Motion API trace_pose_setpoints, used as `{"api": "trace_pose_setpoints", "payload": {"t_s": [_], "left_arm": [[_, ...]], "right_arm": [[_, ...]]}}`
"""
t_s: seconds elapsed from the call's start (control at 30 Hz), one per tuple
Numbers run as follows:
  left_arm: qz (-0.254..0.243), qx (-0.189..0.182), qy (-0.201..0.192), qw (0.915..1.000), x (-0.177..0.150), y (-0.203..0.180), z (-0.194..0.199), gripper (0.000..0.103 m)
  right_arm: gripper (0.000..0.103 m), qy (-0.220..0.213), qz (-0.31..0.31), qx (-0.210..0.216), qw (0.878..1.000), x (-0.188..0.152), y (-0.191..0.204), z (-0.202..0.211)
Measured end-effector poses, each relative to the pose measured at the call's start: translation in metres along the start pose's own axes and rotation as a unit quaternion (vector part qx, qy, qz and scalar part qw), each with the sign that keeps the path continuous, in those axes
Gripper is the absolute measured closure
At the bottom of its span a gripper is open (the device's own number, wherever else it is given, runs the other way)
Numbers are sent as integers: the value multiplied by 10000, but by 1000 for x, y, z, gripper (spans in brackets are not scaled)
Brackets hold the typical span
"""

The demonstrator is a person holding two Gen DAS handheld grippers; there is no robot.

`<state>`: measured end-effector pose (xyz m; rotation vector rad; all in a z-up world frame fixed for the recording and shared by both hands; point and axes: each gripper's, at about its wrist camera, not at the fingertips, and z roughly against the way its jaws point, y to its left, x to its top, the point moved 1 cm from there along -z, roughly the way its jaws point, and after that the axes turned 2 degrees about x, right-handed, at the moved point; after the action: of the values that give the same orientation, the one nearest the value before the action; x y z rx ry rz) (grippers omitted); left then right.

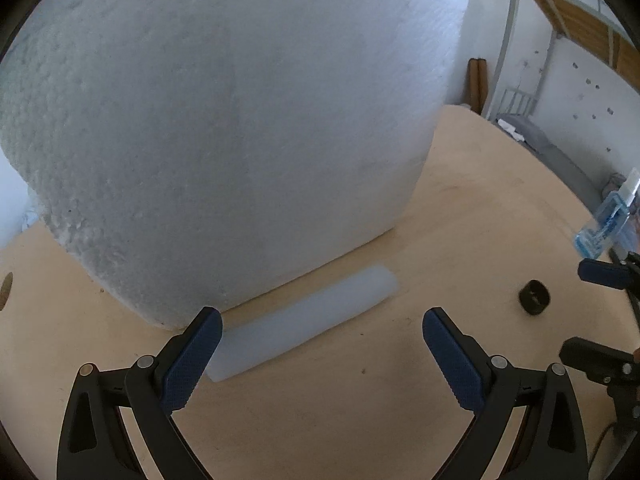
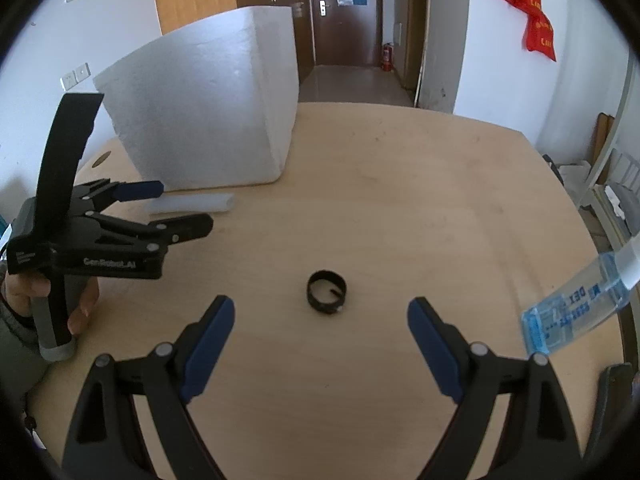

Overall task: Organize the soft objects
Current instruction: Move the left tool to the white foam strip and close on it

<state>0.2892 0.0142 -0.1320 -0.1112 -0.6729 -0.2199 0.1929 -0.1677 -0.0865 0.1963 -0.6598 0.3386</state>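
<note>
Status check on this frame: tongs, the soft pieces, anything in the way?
Left tongs open, over white foam strip. Right tongs open, empty, facing black ring. Big foam block right behind strip. Nothing gripped yet.

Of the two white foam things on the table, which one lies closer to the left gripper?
The small foam tube, lying flat beside the left gripper. The big foam block stands upright behind it.

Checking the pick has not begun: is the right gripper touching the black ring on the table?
Apart. The right wrist view shows the right gripper open, with bare table between both fingertips and the black ring.
</note>
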Motion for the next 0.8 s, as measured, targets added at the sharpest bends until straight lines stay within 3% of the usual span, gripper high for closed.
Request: {"api": "trace_pose_setpoints", "payload": {"t_s": [0.2,0.37,0.67,0.7,0.8], "left_arm": [[-57,78,41,9999,1,-5,-3,4],[-34,456,-3,9990,3,-5,-1,27],[-45,797,-81,9968,-1,0,3,67],[-32,841,-95,9964,-2,1,3,76],[16,863,-100,9962,-2,5,3,86]], "right_arm": [[12,59,-38,3,10000,1,-1,-5],[12,127,-60,17,9999,3,-1,-11],[13,225,-49,-49,9997,0,-2,-22],[18,236,-39,-58,9997,0,-1,-24],[28,342,8,-180,9993,0,0,-29]]}}
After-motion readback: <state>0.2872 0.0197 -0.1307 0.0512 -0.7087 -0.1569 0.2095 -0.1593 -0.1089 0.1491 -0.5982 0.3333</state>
